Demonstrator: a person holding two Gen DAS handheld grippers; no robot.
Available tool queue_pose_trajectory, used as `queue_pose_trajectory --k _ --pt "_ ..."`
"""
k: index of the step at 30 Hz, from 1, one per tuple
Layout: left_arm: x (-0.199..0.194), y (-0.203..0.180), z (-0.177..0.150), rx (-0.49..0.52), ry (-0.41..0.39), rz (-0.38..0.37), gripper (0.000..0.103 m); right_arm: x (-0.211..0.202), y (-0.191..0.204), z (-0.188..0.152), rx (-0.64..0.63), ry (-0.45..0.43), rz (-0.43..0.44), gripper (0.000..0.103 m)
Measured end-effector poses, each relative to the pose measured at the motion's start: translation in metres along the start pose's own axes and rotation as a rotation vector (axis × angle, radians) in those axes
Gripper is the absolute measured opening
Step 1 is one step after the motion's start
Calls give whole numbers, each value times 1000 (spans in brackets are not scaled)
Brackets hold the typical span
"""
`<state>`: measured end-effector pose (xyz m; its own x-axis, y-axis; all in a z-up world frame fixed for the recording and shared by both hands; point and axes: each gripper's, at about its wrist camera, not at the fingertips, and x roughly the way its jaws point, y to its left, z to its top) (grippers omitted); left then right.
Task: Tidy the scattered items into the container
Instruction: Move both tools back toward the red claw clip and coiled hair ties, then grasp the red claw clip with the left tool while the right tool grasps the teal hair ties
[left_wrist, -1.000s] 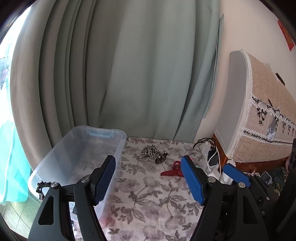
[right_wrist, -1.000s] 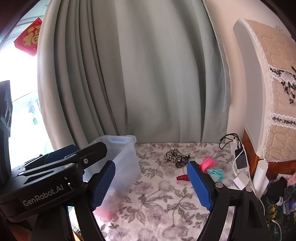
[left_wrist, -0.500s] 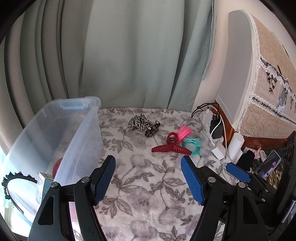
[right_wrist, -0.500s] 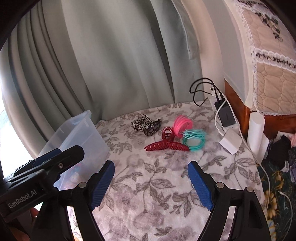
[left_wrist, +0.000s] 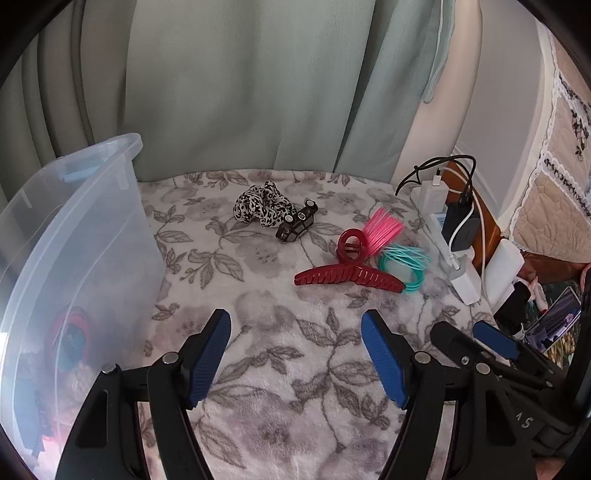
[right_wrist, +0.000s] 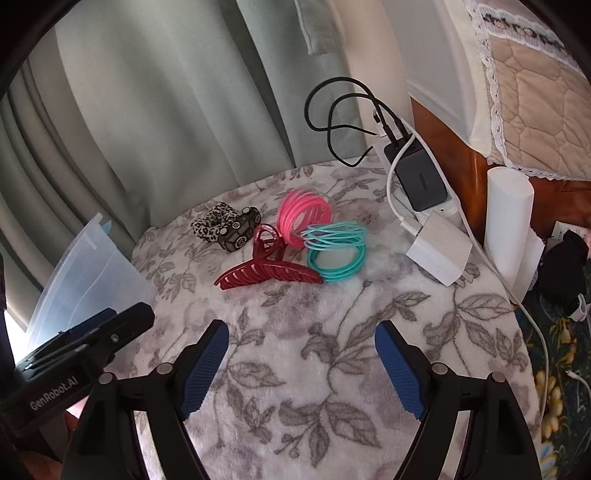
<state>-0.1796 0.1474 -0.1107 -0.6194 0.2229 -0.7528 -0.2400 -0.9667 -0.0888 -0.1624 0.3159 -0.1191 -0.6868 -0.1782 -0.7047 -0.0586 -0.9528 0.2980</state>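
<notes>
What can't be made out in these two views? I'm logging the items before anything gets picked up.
- Contents of the clear bin: left wrist view, blurred by its frosted wall; only reddish shapes show.
- Bin interior: right wrist view, hidden behind the left gripper.
- Small black clip: too small to identify.
- Phone: cut off by the lens edge.

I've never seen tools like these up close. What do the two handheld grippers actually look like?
Both look alike: the left gripper and right gripper have black plastic arms with silver screws, and jaws lined with ribbed blue pads. The left gripper's body carries white "GenRobot.AI" lettering.
</notes>
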Motion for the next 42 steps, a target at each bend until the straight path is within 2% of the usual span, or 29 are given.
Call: queue_pose_trajectory --k 10,20,26,35,36,38,40,42 --pt "59 -4 17 55 4 -46 74 40 -14 26 -2 21 -32 84" --pt "101 -4 22 172 7 -73 74 77 -21 41 -11 45 -47 84" --pt "121 -13 19 252 26 -88 74 98 -28 48 15 56 -65 84" --pt "139 -21 25 298 47 -86 74 117 -25 55 9 51 -118 85" --pt "140 -21 26 298 48 -90 73 118 -24 55 7 49 -123 84" --pt "139 -20 27 297 47 -102 62 119 -25 55 23 47 -124 85" --pt "137 -21 27 304 41 -96 59 117 -27 54 41 41 -118 84" --pt "136 -20 27 305 37 -96 53 114 -29 54 57 32 -111 84"
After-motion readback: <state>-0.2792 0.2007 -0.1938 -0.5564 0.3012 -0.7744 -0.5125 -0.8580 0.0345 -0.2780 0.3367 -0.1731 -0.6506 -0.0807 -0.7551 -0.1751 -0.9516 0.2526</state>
